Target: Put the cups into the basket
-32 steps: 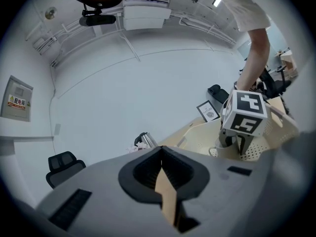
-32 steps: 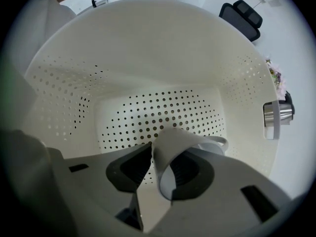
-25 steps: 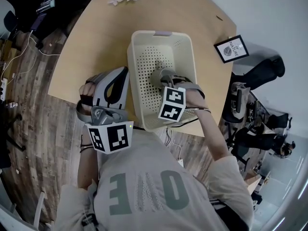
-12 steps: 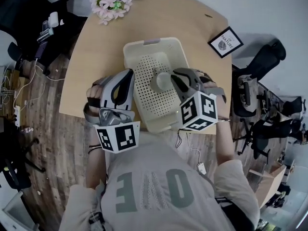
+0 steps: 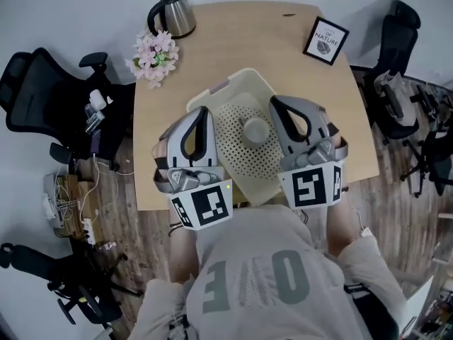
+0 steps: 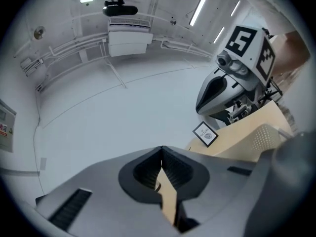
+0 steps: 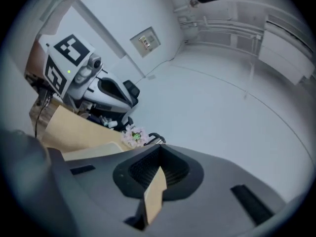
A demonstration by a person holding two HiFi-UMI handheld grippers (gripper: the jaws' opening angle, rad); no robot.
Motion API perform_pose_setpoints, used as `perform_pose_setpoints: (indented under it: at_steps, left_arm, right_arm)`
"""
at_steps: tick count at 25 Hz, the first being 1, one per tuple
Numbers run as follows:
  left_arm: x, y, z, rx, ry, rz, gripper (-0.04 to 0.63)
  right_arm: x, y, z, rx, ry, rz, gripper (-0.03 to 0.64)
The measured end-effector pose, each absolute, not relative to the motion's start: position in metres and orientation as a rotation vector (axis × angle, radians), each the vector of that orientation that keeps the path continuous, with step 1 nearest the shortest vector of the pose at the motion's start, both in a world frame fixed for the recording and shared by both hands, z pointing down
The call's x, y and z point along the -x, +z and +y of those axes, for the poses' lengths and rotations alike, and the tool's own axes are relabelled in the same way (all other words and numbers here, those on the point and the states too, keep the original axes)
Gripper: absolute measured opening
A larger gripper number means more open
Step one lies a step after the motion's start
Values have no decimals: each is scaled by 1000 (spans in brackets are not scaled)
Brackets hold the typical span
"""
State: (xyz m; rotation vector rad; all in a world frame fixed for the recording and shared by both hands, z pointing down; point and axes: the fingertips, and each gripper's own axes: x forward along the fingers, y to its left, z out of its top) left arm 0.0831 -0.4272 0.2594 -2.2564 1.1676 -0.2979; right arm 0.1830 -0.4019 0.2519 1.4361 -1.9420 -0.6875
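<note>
Placement looked done: grey cup sat inside cream perforated plastic basket on tan wooden table, between left claw and right claw. Both claws were pinched closed, empty. Next move probably just checking for leftover cups.

Right tongs now outside basket, closed.
</note>
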Motion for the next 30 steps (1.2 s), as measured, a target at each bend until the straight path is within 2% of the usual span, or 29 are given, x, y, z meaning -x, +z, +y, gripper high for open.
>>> perform_pose_setpoints:
  at_steps: [7, 30]
  left_arm:
    - [-106, 232, -414, 2270, -220, 1084, 11]
    - [-115, 233, -390, 2311, -202, 1000, 11]
  right_arm:
    - [-174, 276, -374, -1600, -476, -2096, -2]
    - [-174, 280, -364, -1573, -503, -2022, -2]
